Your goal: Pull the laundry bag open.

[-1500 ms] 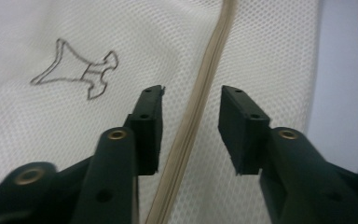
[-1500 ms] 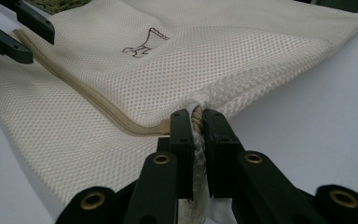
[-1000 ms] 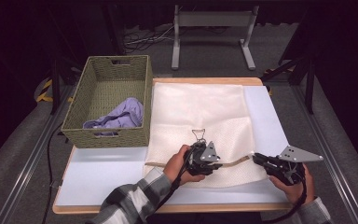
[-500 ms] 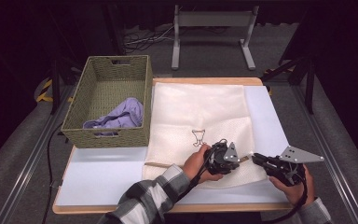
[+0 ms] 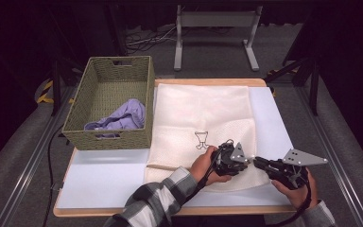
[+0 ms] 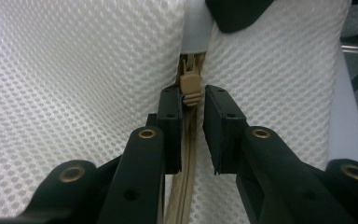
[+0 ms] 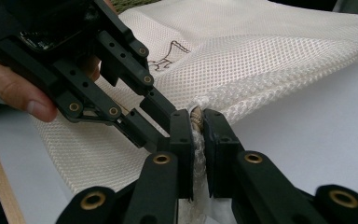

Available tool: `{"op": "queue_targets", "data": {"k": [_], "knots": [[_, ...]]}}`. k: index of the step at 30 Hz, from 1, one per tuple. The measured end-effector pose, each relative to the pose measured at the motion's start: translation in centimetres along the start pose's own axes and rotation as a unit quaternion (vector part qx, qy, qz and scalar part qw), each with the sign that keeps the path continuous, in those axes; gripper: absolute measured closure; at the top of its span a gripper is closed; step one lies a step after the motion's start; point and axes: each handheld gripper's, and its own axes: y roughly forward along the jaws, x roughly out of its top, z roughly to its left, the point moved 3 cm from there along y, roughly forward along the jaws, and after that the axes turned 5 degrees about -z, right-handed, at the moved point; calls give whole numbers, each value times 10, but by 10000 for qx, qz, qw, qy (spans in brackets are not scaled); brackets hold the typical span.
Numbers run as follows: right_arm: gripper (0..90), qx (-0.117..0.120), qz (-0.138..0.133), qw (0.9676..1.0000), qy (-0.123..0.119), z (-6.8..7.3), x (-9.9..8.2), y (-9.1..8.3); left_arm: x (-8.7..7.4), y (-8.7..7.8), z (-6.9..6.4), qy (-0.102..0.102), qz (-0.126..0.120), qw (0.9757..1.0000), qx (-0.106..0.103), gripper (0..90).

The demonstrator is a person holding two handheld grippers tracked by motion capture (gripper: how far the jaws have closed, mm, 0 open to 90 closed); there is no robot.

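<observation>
One white mesh bag (image 5: 203,123) lies on the bench (image 5: 104,175) beside one basket (image 5: 108,106). The left hand-held gripper (image 6: 193,112) has been closing around the bag's zipper pull (image 6: 189,88), not yet pinching it. The right hand-held gripper (image 7: 198,128) is clenched on the bag's edge.

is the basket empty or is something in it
Not empty: a purple cloth lies crumpled in the near right corner of the basket.

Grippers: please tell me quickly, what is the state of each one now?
Left gripper: jaws have just been closing around the tan zipper pull; a gap remains, not yet clamped.
Right gripper: shut on the white mesh bag at its edge.
</observation>
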Motion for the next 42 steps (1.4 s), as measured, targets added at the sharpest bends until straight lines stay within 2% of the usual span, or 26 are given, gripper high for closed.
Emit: {"op": "queue_targets", "data": {"k": [3, 8, 13, 17, 19, 22, 30, 33, 35, 40, 42], "knots": [[833, -16, 4, 10000, -29, 0, 0, -1, 2, 1, -1, 71, 42, 10000, 41, 804], [833, -29, 10, 10000, -38, 0, -1, -1, 4, 1, 1, -73, 23, 10000, 56, 820], [832, -83, 34, 9999, -135, 0, -2, -2, 7, -2, -1, 146, 160, 9996, 173, 823], [832, -114, 74, 9998, -139, 0, -3, -1, 6, -3, -2, 143, 193, 9996, 174, 823], [833, -153, 134, 9997, -162, 0, -4, -1, 5, -2, -2, 193, 251, 9994, 150, 824], [836, -220, 173, 9994, -188, 1, -5, 0, 2, -1, 0, 95, 230, 9997, 57, 825], [839, -293, 183, 9992, -209, 2, -5, 0, -1, 0, 1, 68, 241, 9997, -12, 826], [840, -321, 164, 9992, -198, 2, -6, 0, -3, 1, 2, 0, 226, 9997, -64, 826], [841, -320, 179, 9991, -192, 1, -6, 0, -5, 0, 1, 55, 308, 9995, -54, 827], [842, -386, 133, 9990, -162, 0, -7, -2, -10, -1, 4, -31, 362, 9993, -112, 826], [841, -418, 135, 9989, -155, -1, -7, -3, -12, -1, 4, 4, 408, 9991, -114, 826]]}}
